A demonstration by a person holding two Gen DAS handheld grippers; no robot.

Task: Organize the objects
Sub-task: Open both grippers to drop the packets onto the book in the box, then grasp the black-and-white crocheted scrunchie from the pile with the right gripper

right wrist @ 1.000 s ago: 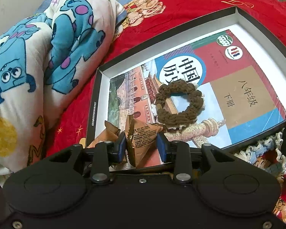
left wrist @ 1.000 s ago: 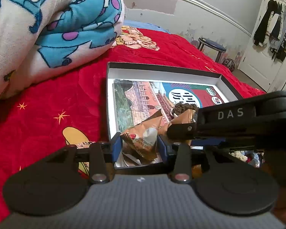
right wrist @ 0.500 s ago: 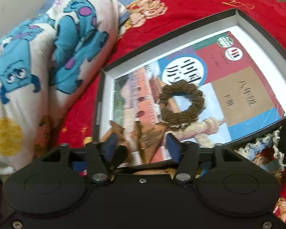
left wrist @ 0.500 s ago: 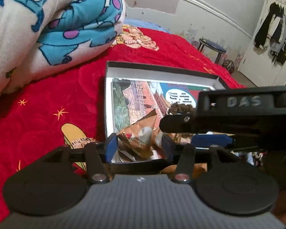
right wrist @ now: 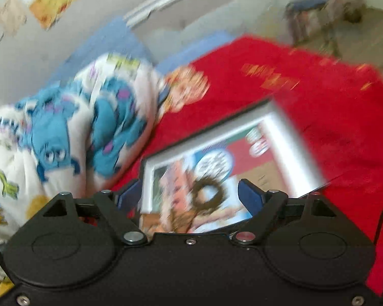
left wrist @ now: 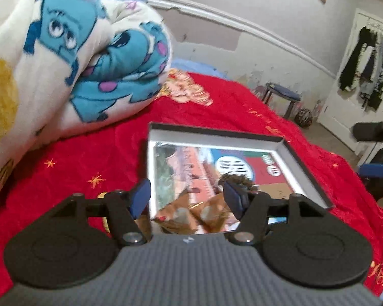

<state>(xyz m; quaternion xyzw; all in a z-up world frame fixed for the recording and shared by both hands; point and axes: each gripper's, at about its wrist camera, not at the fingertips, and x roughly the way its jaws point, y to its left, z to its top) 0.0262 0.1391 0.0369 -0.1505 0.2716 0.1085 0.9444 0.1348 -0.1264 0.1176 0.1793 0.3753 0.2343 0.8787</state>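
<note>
L gripper [left wrist: 187,195]: grey ribbed body, black disc arms, blue pads, silver pivot screws | R gripper [right wrist: 190,195]: all-black body, blue pads, silver screws, black cable at R edge

Home bedroom. Bed with red cartoon-print bedspread [left wrist: 94,158] under the left hand-held gripper [left wrist: 186,199]; rolled cartoon monster blanket [left wrist: 71,58] ahead-left of it. Worn wall with rail, small stool [left wrist: 280,97] and clothes hanging on a door [left wrist: 367,68] far ahead-right.
</note>
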